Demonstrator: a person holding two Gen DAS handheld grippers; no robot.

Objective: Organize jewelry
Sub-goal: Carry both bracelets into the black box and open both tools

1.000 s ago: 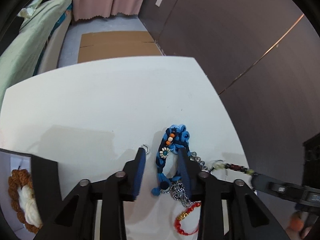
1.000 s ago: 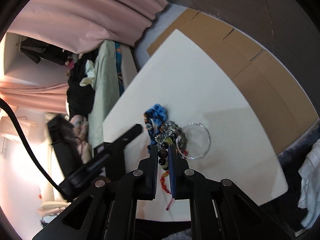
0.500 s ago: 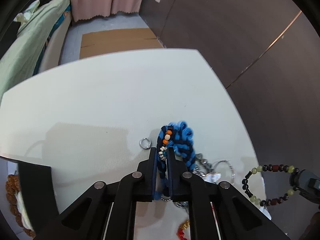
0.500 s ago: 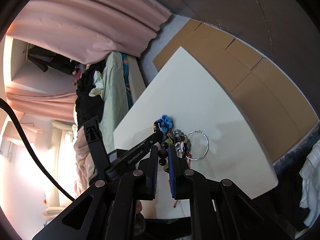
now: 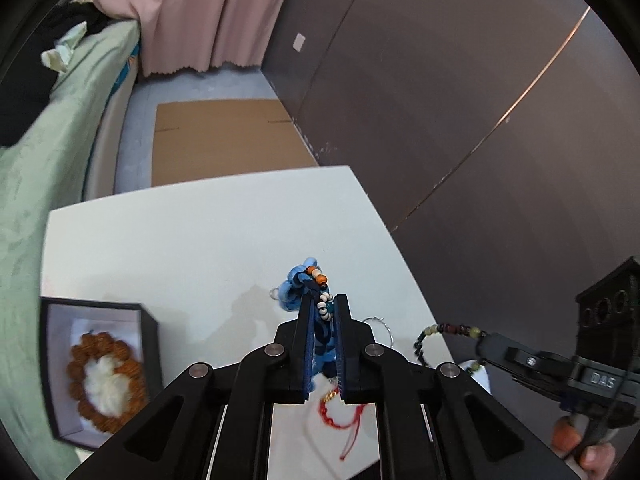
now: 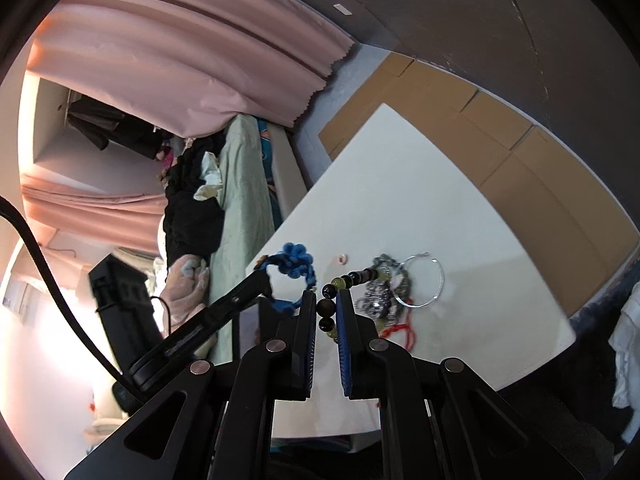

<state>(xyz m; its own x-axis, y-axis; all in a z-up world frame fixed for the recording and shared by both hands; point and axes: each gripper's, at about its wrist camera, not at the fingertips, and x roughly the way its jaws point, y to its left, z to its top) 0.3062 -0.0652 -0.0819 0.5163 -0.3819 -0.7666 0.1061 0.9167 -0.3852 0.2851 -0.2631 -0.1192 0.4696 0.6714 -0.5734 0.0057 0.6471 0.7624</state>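
Observation:
My left gripper [image 5: 325,300] is shut on a blue braided bracelet [image 5: 298,286] with orange and white beads and holds it above the white table [image 5: 180,240]. It also shows in the right wrist view [image 6: 294,266]. My right gripper [image 6: 325,298] is shut on a dark and green bead bracelet [image 6: 332,286], lifted off the table; it also shows in the left wrist view [image 5: 452,330]. A red cord bracelet [image 5: 344,420], a silver hoop [image 6: 428,280] and a silver chain pile [image 6: 378,296] lie on the table.
An open black box [image 5: 100,368] with a brown bead bracelet on white padding stands at the table's left. A small ring [image 6: 342,258] lies on the table. A green-covered bed [image 5: 48,140] is beside the table, cardboard [image 5: 224,136] on the floor beyond, a dark wall to the right.
My left gripper closed on the blue bracelet and raised it off the table. My right gripper lifted the dark bead bracelet away from the pile. The black box came further into view.

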